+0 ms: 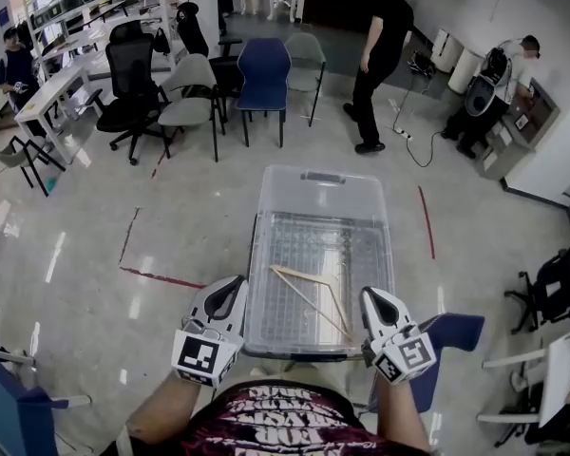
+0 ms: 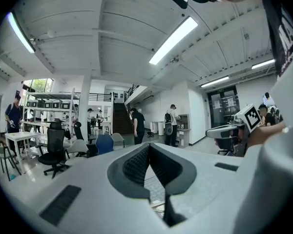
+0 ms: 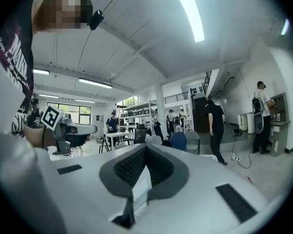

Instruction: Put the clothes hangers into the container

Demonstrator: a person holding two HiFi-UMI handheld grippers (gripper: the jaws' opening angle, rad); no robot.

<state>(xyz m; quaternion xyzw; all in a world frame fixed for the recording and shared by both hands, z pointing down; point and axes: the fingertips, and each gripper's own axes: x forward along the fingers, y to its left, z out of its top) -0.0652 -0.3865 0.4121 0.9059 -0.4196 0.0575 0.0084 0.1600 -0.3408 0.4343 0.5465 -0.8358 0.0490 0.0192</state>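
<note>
A clear plastic container stands on the floor right in front of me. One wooden clothes hanger lies on its gridded bottom, near the front. My left gripper hovers by the container's near left corner, and its jaws are shut with nothing between them. My right gripper hangs by the near right corner, also shut and empty. Both point away from me, over the floor. No other hanger is in view.
A blue chair seat sits just right of my right gripper. Red tape lines mark the floor at left. Further back stand several chairs and desks. One person walks behind the container; another person bends at the right wall.
</note>
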